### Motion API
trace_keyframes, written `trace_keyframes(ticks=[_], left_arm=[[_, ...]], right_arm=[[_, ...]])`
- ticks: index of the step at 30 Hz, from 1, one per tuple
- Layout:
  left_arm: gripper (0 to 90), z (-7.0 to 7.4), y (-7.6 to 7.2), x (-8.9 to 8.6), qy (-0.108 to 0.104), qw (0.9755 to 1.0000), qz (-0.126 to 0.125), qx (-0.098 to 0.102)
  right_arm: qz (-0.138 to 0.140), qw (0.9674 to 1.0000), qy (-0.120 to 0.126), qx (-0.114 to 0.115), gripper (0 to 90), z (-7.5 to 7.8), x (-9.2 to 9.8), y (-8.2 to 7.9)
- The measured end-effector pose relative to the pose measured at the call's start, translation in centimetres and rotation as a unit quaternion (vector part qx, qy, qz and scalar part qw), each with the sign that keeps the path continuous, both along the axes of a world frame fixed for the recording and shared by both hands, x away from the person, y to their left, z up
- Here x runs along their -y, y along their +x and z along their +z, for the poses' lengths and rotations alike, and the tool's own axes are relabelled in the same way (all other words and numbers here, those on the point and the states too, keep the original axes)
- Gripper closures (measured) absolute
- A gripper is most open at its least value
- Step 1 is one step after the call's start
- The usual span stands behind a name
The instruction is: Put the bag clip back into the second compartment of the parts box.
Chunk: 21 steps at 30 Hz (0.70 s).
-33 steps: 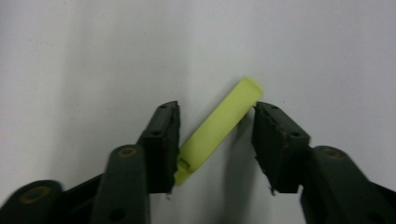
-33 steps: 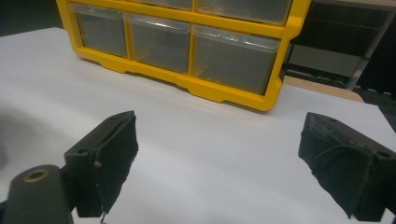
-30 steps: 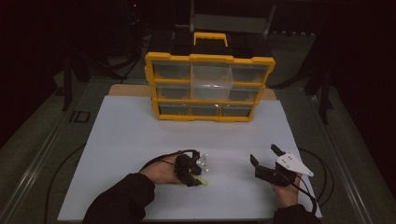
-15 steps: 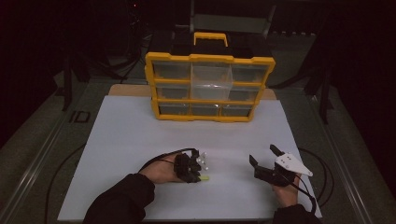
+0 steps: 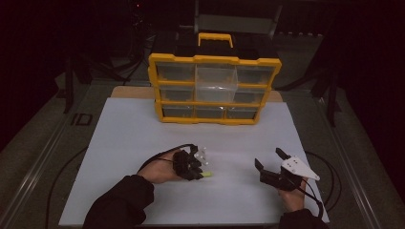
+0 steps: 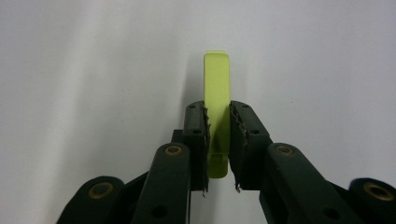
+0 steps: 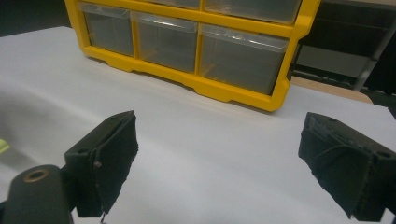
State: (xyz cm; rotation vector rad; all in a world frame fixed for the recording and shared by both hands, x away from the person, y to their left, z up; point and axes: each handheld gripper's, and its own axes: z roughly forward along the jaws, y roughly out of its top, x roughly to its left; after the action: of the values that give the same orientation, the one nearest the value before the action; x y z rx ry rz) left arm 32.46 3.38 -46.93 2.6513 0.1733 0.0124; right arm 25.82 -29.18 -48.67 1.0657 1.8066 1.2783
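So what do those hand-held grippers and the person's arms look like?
Both are black, each with two jointed jaws, brass-coloured rivets and dark, frayed pads. The left hand-held gripper trails a black cable. The right hand-held gripper carries a pale grey three-cornered plate and black cables too. The sleeves are dark.

Before me, a yellow plastic organiser cabinet (image 5: 215, 88) with clear drawers and a yellow carry handle stands upright at the far edge of a white rectangular sheet (image 5: 129, 138). The sheet covers a tan wooden board (image 5: 131, 92), itself lying on a dark grey table (image 5: 43, 157). Darkness surrounds them.
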Motion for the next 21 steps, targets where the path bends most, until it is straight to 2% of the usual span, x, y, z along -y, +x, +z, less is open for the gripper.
trace_keyframes(ticks=[5, 21], left_arm=[[78.1, 0.8, 0.2, -0.5, -0.005, 0.9999, 0.008, 0.007], [78.1, 2.6, 0.6, -1.9, -0.022, 0.9995, 0.019, 0.009]], right_arm=[[-0.002, 1.0, 0.0, 0.001, 11.5, 0.0, 0.1, 0.0], [-0.001, 1.0, 0.001, 0.002, 11.5, 0.0, 0.1, 0.0]])
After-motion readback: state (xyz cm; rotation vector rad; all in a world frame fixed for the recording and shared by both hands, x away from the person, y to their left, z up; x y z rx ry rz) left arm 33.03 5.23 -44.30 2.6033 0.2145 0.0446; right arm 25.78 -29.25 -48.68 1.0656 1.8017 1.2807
